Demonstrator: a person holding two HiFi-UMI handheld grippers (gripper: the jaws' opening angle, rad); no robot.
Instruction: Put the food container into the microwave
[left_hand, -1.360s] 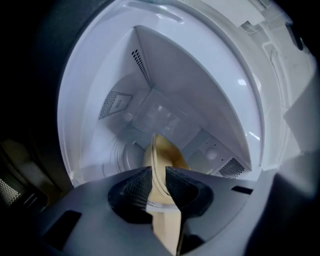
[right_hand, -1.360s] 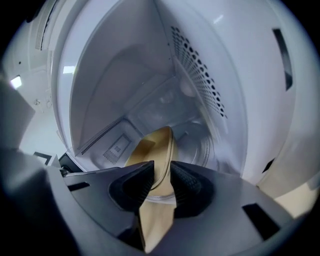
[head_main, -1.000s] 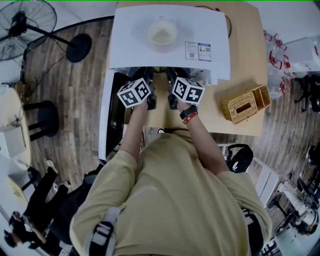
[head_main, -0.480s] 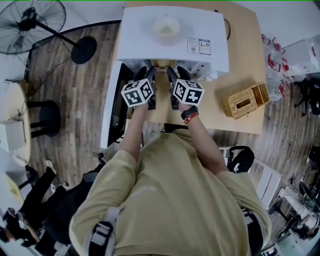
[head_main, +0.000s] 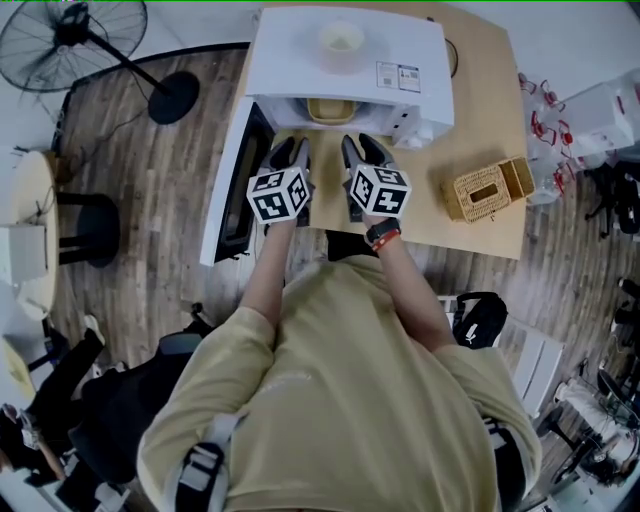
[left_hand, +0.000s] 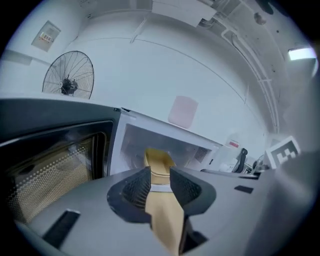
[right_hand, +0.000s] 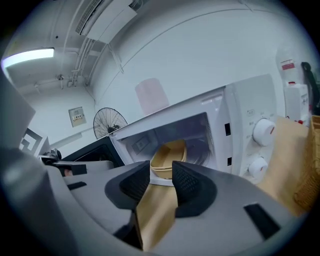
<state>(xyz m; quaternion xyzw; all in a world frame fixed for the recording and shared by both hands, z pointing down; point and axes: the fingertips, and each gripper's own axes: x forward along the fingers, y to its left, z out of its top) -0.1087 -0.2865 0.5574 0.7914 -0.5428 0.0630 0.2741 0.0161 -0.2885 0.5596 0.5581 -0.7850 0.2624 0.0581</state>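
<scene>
The tan food container sits inside the white microwave, whose door hangs open to the left. My left gripper and right gripper hover side by side over the table, just in front of the cavity and apart from the container. In the left gripper view the container shows past the left gripper, with bare table in the gap between the jaws. The right gripper view shows the container beyond the right gripper, also with an empty gap. Both are open.
A pale cup stands on top of the microwave. A wicker basket lies on the wooden table to the right. The control knobs are on the microwave's right side. A floor fan stands at the far left.
Both grippers have drawn back out of the microwave toward me, leaving the container inside. The cavity and container now show in the head view.
</scene>
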